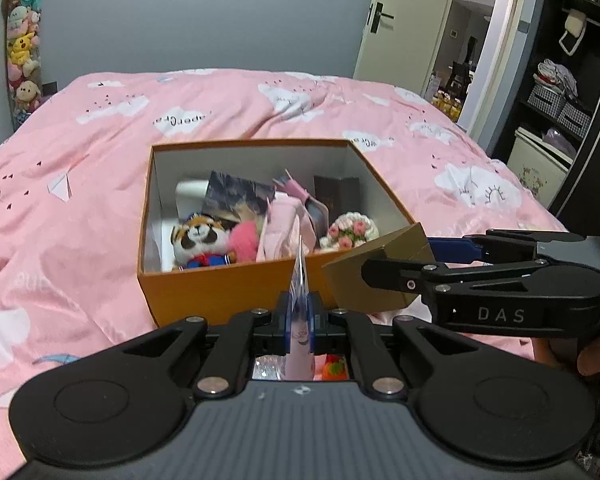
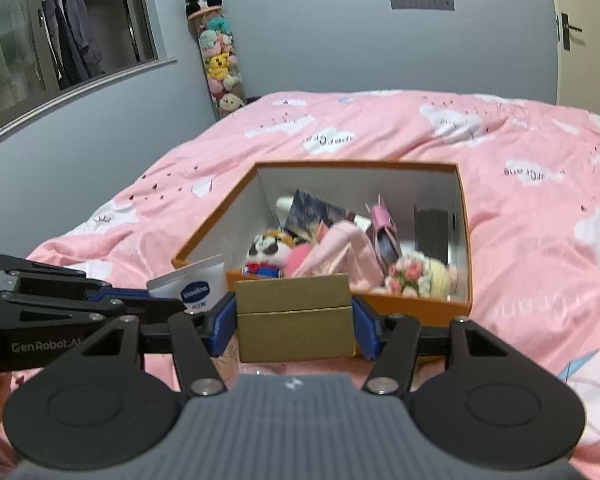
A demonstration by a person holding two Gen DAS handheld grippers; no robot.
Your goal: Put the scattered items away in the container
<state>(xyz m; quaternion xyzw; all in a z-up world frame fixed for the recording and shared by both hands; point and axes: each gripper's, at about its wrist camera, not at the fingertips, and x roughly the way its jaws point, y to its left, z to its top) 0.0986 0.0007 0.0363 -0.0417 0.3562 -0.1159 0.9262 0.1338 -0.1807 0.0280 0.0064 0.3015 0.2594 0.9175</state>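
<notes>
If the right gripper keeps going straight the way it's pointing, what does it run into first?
Probably the near wall of the orange box. The right gripper, shut on a gold box, points slightly down at it, with the rim just beyond. Depth is unclear, so the gold box might instead clear the rim and meet the items inside.

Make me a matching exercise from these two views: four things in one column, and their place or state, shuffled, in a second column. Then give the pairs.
Things
1. gold box
2. Vaseline tube
3. panda plush
4. orange box

Place or state
A. lying inside the container
B. held between the right gripper's blue fingers
C. open-topped, resting on the pink bedspread
D. pinched flat in the left gripper

Pairs: 1-B, 2-D, 3-A, 4-C
</notes>
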